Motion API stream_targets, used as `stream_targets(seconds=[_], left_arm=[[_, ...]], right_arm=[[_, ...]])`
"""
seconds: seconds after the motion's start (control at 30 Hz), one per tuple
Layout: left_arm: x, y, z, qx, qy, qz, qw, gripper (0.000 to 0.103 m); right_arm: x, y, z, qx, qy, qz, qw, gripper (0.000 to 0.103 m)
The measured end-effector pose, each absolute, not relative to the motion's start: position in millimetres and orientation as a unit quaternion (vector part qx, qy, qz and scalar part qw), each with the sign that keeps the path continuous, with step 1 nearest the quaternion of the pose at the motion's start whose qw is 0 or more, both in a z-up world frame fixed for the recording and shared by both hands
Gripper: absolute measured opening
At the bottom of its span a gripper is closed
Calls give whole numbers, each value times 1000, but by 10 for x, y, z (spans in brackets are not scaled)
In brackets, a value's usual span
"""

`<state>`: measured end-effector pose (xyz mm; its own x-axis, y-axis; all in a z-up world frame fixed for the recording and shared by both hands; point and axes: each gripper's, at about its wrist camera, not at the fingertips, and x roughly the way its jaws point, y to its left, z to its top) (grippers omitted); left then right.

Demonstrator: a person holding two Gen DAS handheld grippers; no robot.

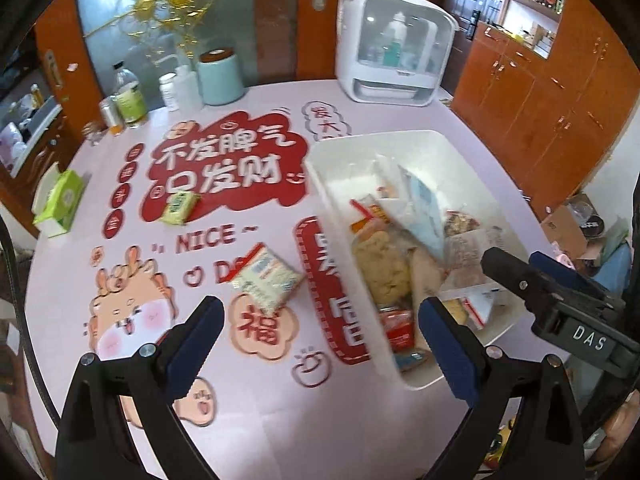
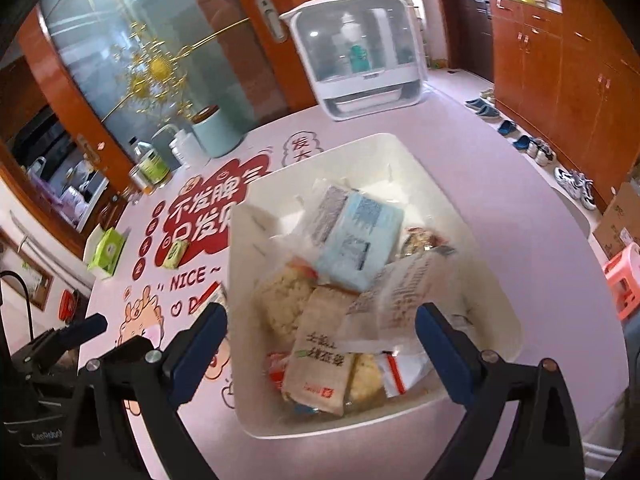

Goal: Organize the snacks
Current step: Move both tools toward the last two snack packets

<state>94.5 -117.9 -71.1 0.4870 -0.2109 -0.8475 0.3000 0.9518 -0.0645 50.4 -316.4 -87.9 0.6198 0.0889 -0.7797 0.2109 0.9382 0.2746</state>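
A white plastic bin [image 1: 320, 168] on the pink printed table holds several snack packets. Among them are a light blue pack [image 2: 356, 232], a brown paper pack [image 2: 320, 352] and pale round biscuits [image 2: 284, 300]. My right gripper [image 2: 322, 332] hovers open over the bin's near end with nothing between its fingers. It also shows in the left wrist view as the right gripper [image 1: 514, 260] above the bin's right side. My left gripper [image 1: 320, 340] stands open and empty over the table just left of the bin. A white and blue packet [image 1: 266, 276] and a green packet [image 1: 180, 206] lie loose on the table.
A green tissue box [image 1: 60, 200] sits at the table's left edge. Bottles [image 1: 128, 96], a teal canister [image 1: 220, 76] and a white appliance [image 1: 392, 44] line the far side. Wooden cabinets [image 1: 540, 100] and shoes [image 2: 540, 148] on the floor lie to the right.
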Motion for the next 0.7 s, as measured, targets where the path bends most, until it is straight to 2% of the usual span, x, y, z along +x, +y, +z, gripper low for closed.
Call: stream_targets(seconds=[0.27,0.57,0.7], left_arm=[[985,-561,-501,58,474,-80,875,97],[1321,144,-23,160,422,-37,892,97],[1751,342,-51,204,419,-73,882,97]], right_arm=[[668,-2826,-847,160,429,3,889,96],[964,-2086,-728,90,405,54,908,96],[1206,-1713,-704,32,403,91,910,96]])
